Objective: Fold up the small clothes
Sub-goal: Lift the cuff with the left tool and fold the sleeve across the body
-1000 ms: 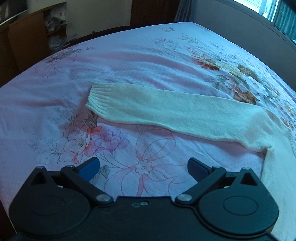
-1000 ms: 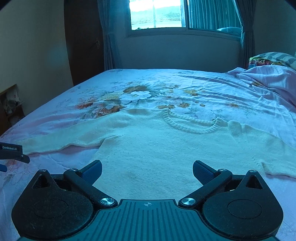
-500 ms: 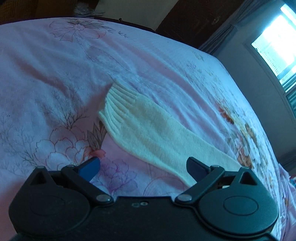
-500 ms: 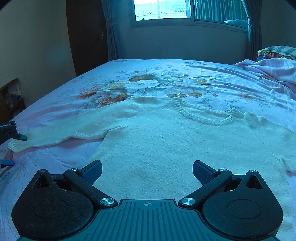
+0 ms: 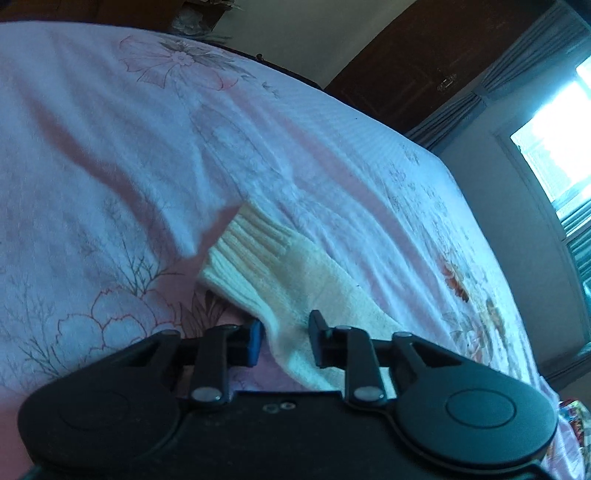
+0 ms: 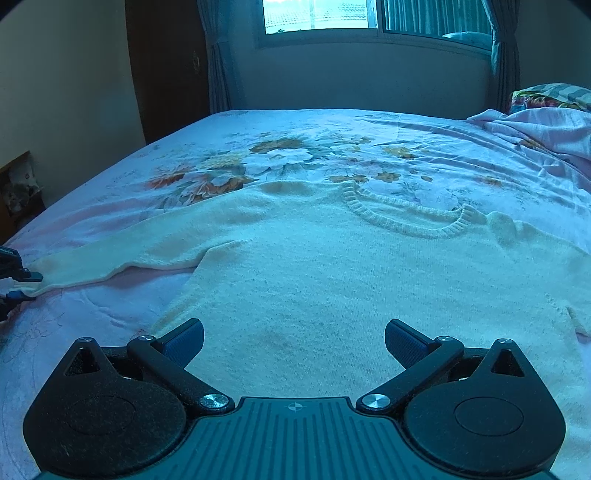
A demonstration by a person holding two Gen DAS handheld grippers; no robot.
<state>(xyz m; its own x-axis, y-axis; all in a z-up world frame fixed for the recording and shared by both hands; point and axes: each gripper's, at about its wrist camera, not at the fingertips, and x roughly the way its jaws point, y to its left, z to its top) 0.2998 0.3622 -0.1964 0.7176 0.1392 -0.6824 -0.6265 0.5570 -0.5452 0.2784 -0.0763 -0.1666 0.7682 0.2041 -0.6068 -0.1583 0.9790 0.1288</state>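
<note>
The sweater [image 6: 332,288] looks soft, light and limp, best taken at its sleeve [image 5: 295,280], which the left gripper [image 5: 284,341] pinches; the right gripper [image 6: 294,341] is spread.

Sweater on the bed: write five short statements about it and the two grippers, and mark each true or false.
1. The left gripper has closed on the sleeve just behind its ribbed cuff. True; its jaws have just been closing, with the sleeve between them.
2. The right gripper is clamped on the collar. False; it is open above the sweater body, well short of the collar.
3. The sweater is already folded in half. False; it lies spread flat on the bedsheet.
4. The sweater is cream-coloured. True.
5. The neckline points toward the window. True.
</note>
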